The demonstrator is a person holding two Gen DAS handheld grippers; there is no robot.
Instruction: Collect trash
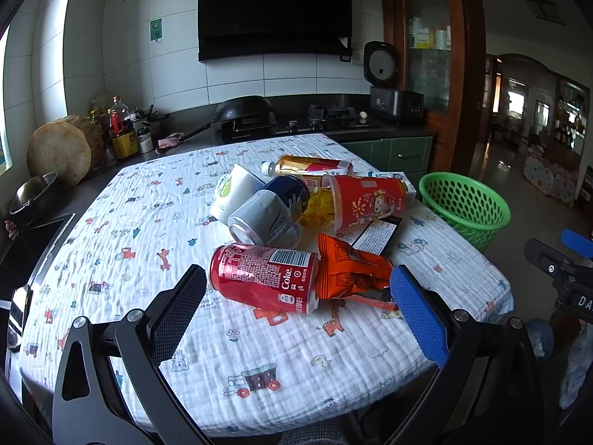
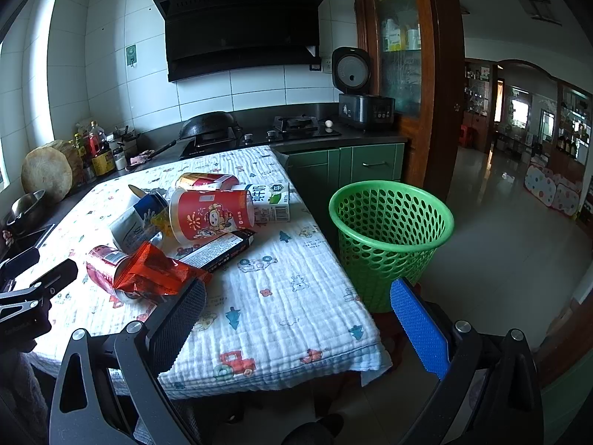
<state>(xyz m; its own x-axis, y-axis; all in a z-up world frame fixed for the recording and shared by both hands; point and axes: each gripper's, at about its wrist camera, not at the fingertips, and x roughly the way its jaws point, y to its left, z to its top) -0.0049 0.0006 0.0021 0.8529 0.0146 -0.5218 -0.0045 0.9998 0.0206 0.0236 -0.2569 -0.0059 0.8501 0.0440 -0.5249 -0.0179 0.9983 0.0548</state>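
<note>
Left wrist view shows the left gripper (image 1: 298,283) spread wide and empty before a dented red Coke can (image 1: 263,278), while the right gripper (image 2: 298,296) gapes empty near the green perforated plastic basket (image 2: 389,230).

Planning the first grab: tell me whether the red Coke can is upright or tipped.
Tipped. The Coke can lies on its side on the tablecloth, its label reading sideways, an orange snack bag against its end.

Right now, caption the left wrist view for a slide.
Open left hand-held gripper faces a Coke can and orange snack bag on the table.
</note>
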